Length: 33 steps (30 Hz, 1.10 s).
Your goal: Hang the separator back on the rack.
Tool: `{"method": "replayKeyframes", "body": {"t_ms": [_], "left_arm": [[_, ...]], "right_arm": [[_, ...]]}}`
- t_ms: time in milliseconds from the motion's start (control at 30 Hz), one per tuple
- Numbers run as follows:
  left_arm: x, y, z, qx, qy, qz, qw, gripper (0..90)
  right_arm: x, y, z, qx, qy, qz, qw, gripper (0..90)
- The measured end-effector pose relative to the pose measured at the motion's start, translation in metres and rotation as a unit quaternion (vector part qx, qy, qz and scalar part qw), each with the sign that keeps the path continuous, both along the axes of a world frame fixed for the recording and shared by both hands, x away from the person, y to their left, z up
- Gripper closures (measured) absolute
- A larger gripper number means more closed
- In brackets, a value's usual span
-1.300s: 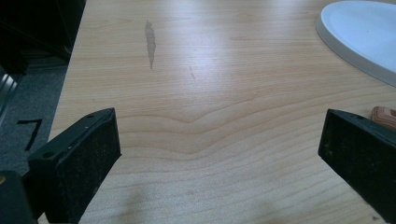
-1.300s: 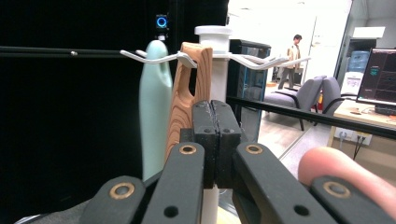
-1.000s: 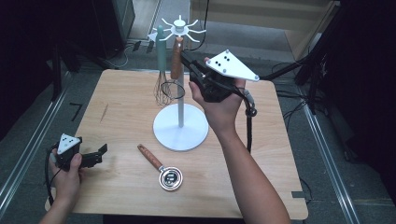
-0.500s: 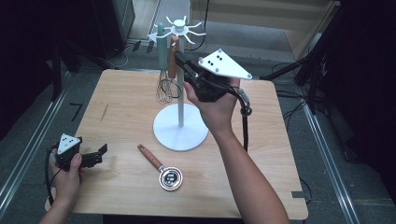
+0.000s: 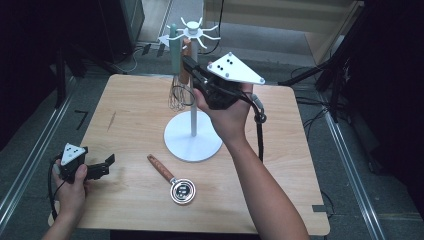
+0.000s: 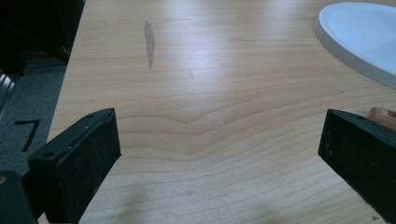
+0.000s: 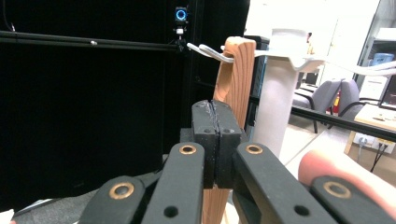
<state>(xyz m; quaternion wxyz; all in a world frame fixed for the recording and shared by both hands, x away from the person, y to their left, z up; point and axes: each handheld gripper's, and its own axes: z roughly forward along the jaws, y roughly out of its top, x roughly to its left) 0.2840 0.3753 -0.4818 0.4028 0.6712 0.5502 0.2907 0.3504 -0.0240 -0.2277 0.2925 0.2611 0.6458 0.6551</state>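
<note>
Whisk [image 5: 178,92] hangs on the white stand [image 5: 193,135], right gripper [image 5: 192,70] fingers pressed together empty beside its wooden handle, left gripper [image 5: 102,166] wide open, strainer [image 5: 172,181] left on the desk [image 5: 280,165].

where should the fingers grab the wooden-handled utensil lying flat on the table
Grip the brown wooden handle of the round metal-headed utensil, coming straight down from above. It lies flat and slanted on the light wooden table, with bare space on both long sides, so the fingers should close across its narrow width.
</note>
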Motion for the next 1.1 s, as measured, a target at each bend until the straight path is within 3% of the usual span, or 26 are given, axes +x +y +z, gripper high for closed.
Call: {"method": "replayKeyframes", "body": {"t_ms": [200, 367, 433, 500, 567, 633, 800, 967, 1100], "left_arm": [[0.000, -0.001, 0.000, 0.003, 0.001, 0.007, 1.0000, 0.0], [0.001, 0.001, 0.000, -0.005, 0.005, 0.021, 0.9998, 0.0], [0.000, 0.001, 0.000, -0.012, -0.002, 0.015, 0.9998, 0.0], [0.000, -0.002, 0.000, 0.002, 0.003, 0.021, 0.9998, 2.1], [0.000, -0.006, 0.000, 0.018, 0.008, 0.037, 0.9991, 19.3], [0.000, -0.009, 0.000, 0.022, 0.011, 0.030, 0.9992, 35.0], [0.004, -0.019, -0.001, 0.005, 0.027, -0.002, 0.9996, 69.4], [0.008, -0.032, -0.001, -0.016, 0.046, -0.038, 0.9981, 87.9], [0.010, -0.043, 0.000, -0.011, 0.050, -0.059, 0.9969, 90.0]], "right_arm": [[-0.007, -0.009, -0.007, -0.013, 0.004, -0.004, 0.9999, 87.4], [-0.016, -0.018, -0.024, -0.031, 0.017, 0.002, 0.9994, 81.4], [-0.019, -0.024, -0.034, -0.037, 0.025, 0.005, 0.9990, 78.9], [-0.023, -0.027, -0.042, -0.038, 0.036, 0.009, 0.9986, 77.9], [-0.027, -0.030, -0.053, -0.043, 0.044, 0.013, 0.9980, 76.6], [-0.031, -0.032, -0.065, -0.048, 0.054, 0.015, 0.9973, 73.7], [-0.043, -0.039, -0.096, -0.059, 0.077, 0.014, 0.9952, 63.9], [-0.053, -0.047, -0.122, -0.064, 0.100, 0.010, 0.9929, 56.1], [-0.057, -0.055, -0.137, -0.057, 0.113, 0.007, 0.9919, 54.0]]}}
